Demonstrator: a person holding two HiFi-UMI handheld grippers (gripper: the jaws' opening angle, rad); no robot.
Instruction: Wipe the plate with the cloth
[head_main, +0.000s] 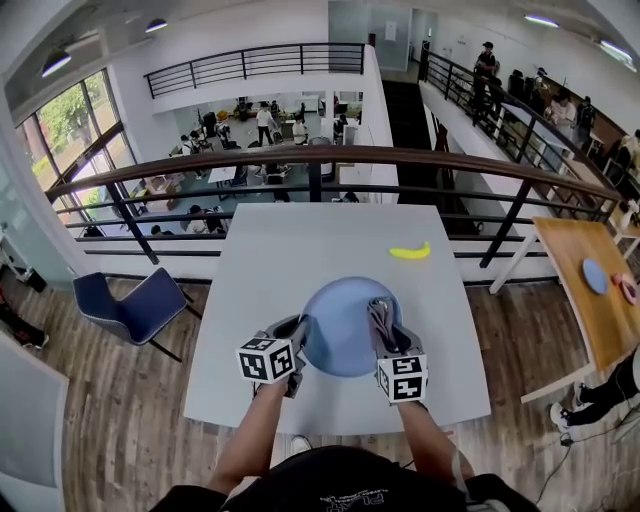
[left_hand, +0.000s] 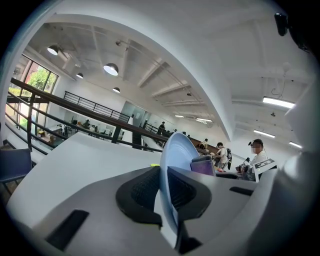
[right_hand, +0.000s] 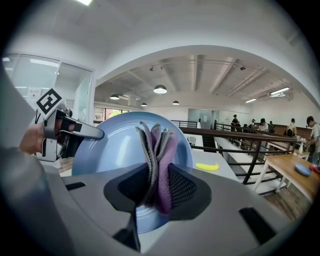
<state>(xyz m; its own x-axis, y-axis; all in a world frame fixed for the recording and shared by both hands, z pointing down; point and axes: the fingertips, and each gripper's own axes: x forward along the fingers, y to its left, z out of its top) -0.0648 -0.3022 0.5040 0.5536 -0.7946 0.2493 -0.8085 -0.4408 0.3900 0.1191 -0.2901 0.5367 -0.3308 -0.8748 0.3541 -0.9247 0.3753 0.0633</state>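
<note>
A light blue plate (head_main: 340, 325) is over the near middle of the white table (head_main: 290, 250). My left gripper (head_main: 300, 335) is shut on its left rim. In the left gripper view the plate (left_hand: 175, 155) runs edge-on between the pads of the left gripper (left_hand: 164, 192). My right gripper (head_main: 386, 335) is shut on a folded grey and purple cloth (head_main: 381, 315), which lies over the plate's right part. In the right gripper view the cloth (right_hand: 156, 150) stands up from the right gripper (right_hand: 157, 187), in front of the plate's face (right_hand: 110, 145). The left gripper (right_hand: 65, 132) shows at the plate's left edge.
A yellow banana (head_main: 409, 251) lies on the table beyond the plate, also seen as the banana (right_hand: 207, 166) at right. A blue chair (head_main: 140, 305) stands left of the table. A railing (head_main: 320, 160) runs behind it. A wooden table (head_main: 590, 290) stands at right.
</note>
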